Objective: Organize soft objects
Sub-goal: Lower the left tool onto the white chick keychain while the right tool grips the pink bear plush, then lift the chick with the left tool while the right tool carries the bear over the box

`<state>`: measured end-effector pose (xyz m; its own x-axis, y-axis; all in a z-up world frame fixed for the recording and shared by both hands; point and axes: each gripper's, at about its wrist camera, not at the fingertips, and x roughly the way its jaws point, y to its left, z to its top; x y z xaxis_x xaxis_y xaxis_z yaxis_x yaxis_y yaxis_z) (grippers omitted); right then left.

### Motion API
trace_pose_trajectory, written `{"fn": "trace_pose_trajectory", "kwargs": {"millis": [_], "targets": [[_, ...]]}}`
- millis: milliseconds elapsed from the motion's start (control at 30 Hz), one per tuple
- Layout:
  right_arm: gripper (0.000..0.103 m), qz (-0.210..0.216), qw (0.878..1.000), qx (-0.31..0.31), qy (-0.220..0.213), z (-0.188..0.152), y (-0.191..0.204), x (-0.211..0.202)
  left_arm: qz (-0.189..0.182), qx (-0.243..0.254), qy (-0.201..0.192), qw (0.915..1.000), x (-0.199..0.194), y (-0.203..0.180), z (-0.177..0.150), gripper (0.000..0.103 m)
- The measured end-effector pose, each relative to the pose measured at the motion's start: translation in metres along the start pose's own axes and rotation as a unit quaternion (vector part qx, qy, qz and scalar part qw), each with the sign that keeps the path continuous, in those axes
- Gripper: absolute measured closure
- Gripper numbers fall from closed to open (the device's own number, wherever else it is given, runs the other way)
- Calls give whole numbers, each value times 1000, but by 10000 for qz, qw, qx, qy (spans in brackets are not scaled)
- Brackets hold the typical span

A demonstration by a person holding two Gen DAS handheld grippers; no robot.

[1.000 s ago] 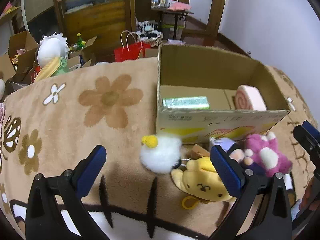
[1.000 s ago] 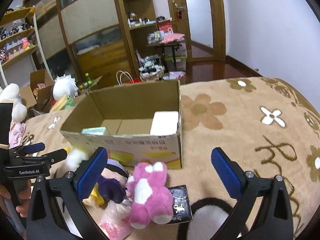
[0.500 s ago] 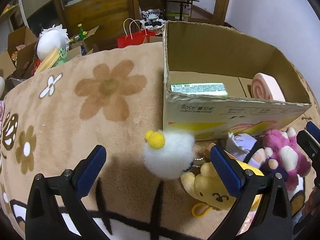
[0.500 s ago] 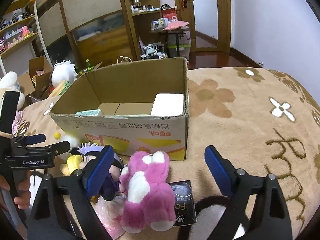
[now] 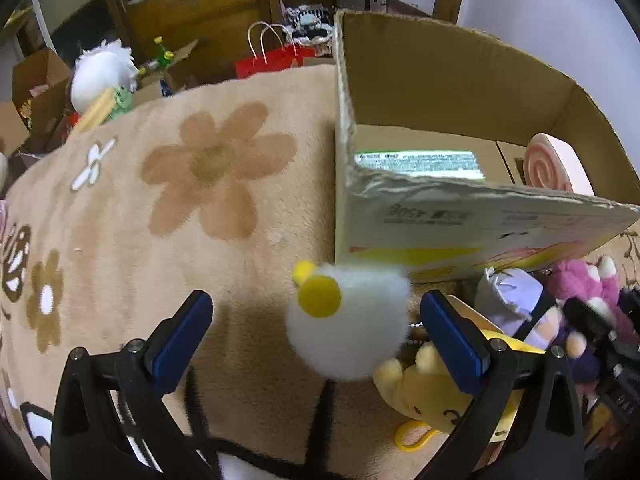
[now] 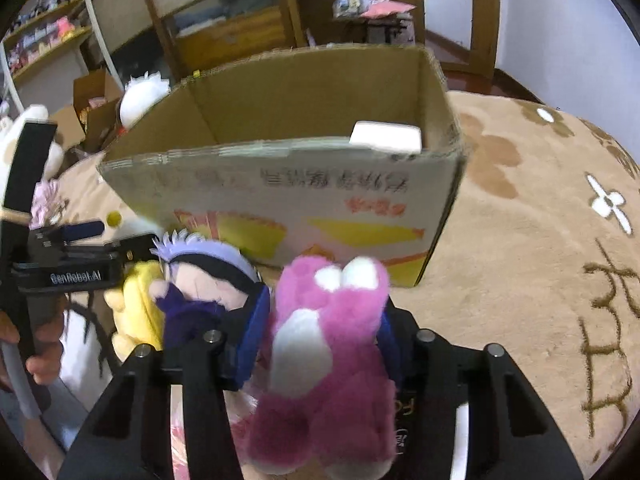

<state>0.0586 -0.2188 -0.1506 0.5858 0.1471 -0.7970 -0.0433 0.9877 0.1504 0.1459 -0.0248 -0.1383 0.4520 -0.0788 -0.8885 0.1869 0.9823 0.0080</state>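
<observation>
Before the one box (image 6: 280, 184), four plush toys (image 6: 328, 344), seemingly.

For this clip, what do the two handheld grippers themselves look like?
Both match: the left gripper and right gripper have matte black angular arms with silver screw heads and blue rectangular finger pads. The left gripper's body, seen from the right wrist camera, bears white "GenRobot.AI" lettering. No cables or sleeves are visible.

a tan blanket (image 5: 120, 216) with brown flowers covers the surface. behind it stand wooden cabinets (image 6: 224, 28), shelves (image 6: 44, 44) with small things, open cartons (image 5: 36, 80), a red bag (image 5: 268, 62), a white wall (image 5: 540, 4).
</observation>
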Motion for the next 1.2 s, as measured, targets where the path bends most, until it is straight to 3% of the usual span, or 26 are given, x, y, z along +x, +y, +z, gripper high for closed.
{"fn": "trace_pose_trajectory", "kwargs": {"millis": [267,367,467,533,700,800,900,1200], "targets": [[56,63,10000,-26,45,-4,-3,7,-344,-374,251,9984,15,11,4,1],[57,42,10000,-63,59,-2,-2,6,-496,-435,296,9974,16,12,3,12],[58,31,9999,-92,107,0,0,3,-532,-493,348,9968,14,11,1,13],[58,23,9998,-139,111,1,-1,0,-497,-477,321,9971,12,11,-1,19],[58,40,10000,-78,29,2,0,-9,-720,-507,428,9952,14,10,-5,50],[58,32,9999,-155,4,2,3,-13,-747,-330,290,9962,7,4,-6,64],[59,6,9999,-122,-20,1,2,-17,-721,-199,201,9970,0,-1,-10,70],[59,-82,9990,-128,-422,4,6,-42,-541,-299,-338,9975,-39,1,-20,71]]}}
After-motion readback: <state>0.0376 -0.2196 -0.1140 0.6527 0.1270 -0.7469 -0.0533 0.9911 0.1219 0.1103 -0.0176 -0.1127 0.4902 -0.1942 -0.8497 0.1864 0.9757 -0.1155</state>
